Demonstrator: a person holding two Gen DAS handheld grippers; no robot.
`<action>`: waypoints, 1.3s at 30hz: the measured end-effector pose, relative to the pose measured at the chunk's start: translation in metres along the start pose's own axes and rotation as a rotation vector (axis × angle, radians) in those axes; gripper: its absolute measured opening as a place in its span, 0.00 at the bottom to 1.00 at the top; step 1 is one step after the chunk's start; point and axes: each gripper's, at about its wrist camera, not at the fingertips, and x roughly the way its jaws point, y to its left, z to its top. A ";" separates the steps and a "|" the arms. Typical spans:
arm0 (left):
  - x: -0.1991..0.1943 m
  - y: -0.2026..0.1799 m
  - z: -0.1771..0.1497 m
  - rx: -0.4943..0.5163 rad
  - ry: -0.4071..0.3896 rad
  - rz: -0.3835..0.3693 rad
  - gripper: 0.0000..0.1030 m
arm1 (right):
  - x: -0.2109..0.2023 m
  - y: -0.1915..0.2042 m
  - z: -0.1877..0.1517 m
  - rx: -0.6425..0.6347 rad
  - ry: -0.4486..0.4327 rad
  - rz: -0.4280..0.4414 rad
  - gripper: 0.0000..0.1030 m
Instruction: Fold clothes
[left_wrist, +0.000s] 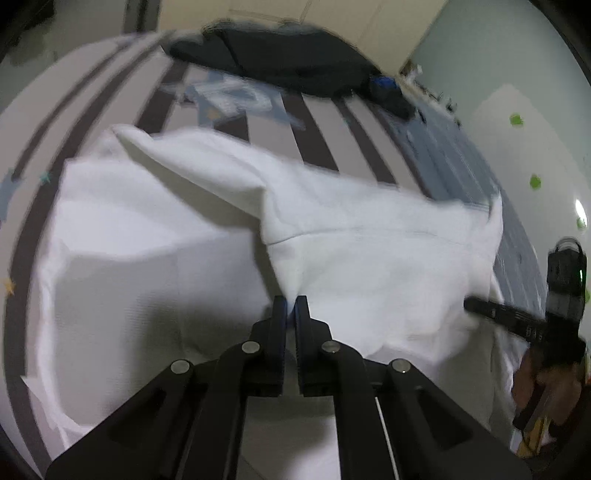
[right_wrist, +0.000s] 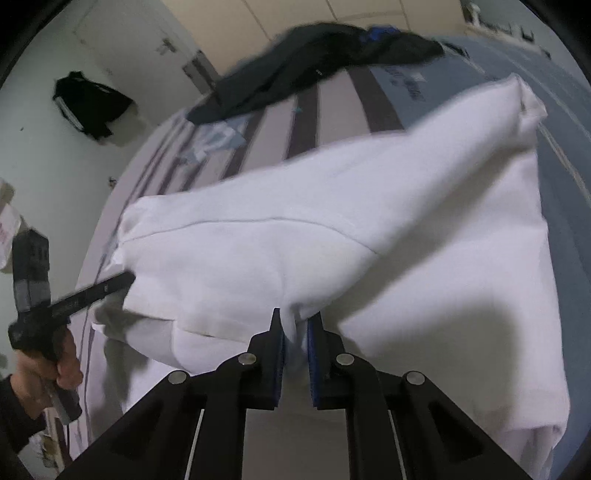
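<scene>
Two grippers: both clamped on white garment (left_wrist: 369, 251) edge.
Left gripper (left_wrist: 290, 306): fingers nearly together, cloth pinched.
Right gripper (right_wrist: 295, 321): fabric between blue pads.
Garment: lifted partly over striped bed (left_wrist: 317, 140).
Background: dark clothes (right_wrist: 314, 59).

Both tools are matte black plastic. The left gripper (left_wrist: 290, 306) has two flat, narrow fingers with blue pads on their inner faces, carried on angular linkage arms with triangular cut-outs. Four round silver pivot pins sit in a row across those arms, and a thin pale rod runs along one side. The right gripper (right_wrist: 295, 325) is built the same way, with brighter blue pads (right_wrist: 314, 354) and the same four silver pins. From the other side its boxy black body shows a small green light. The left hand (right_wrist: 55, 369) is bare-skinned, with a dark sleeve at the wrist; the right hand (left_wrist: 543, 387) is bare too.
</scene>
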 end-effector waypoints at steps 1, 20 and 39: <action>0.004 0.000 -0.005 -0.016 0.027 -0.009 0.05 | -0.002 -0.005 -0.002 0.013 -0.002 0.001 0.13; -0.023 0.090 0.082 -0.197 -0.146 0.209 0.45 | -0.031 -0.047 0.126 -0.011 -0.224 -0.359 0.39; 0.031 0.067 0.116 0.073 -0.123 0.390 0.03 | -0.020 -0.088 0.150 -0.022 -0.235 -0.362 0.39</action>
